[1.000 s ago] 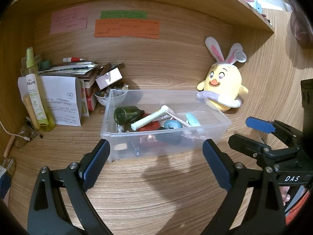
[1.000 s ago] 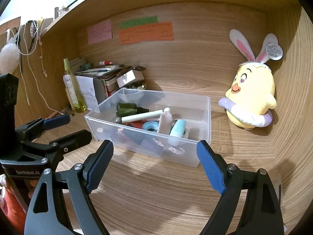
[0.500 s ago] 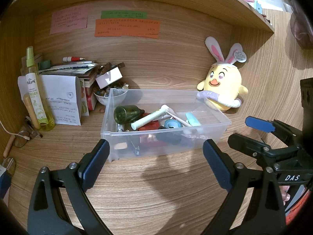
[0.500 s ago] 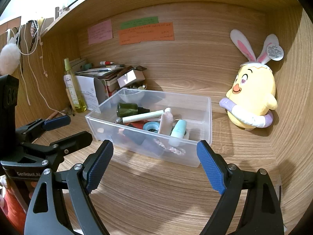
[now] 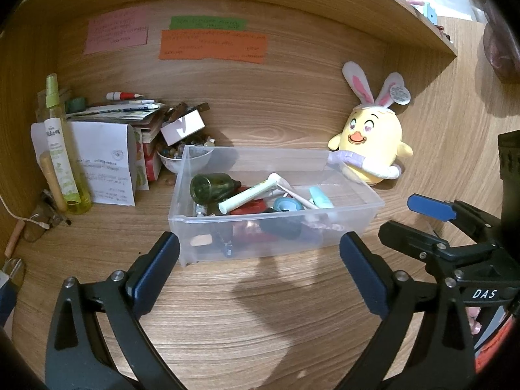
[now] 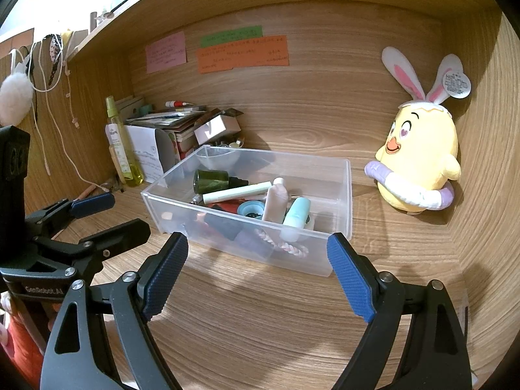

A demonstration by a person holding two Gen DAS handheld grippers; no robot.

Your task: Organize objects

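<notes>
A clear plastic bin (image 5: pixel 354 182) (image 6: pixel 338 191) sits on the wooden desk and holds a dark green bottle (image 5: pixel 211 188) (image 6: pixel 211 180), a white tube (image 5: pixel 247 196) (image 6: pixel 237 191), a pink bottle (image 6: pixel 276 200), a light blue bottle (image 6: pixel 295 217) and other small items. My left gripper (image 5: pixel 258 269) is open and empty, just in front of the bin. My right gripper (image 6: pixel 258 274) is open and empty, in front of the bin's right part. Each gripper shows in the other's view: the right gripper (image 5: pixel 422 224), the left gripper (image 6: pixel 100 217).
A yellow chick plush with bunny ears (image 5: pixel 373 143) (image 6: pixel 419 159) stands right of the bin. A tall yellow spray bottle (image 5: pixel 61 149) (image 6: pixel 120 143), a stack of papers and boxes (image 5: pixel 126 130) and a small bowl (image 5: pixel 185 159) stand at the left. Colored notes (image 5: pixel 211 45) hang on the back wall.
</notes>
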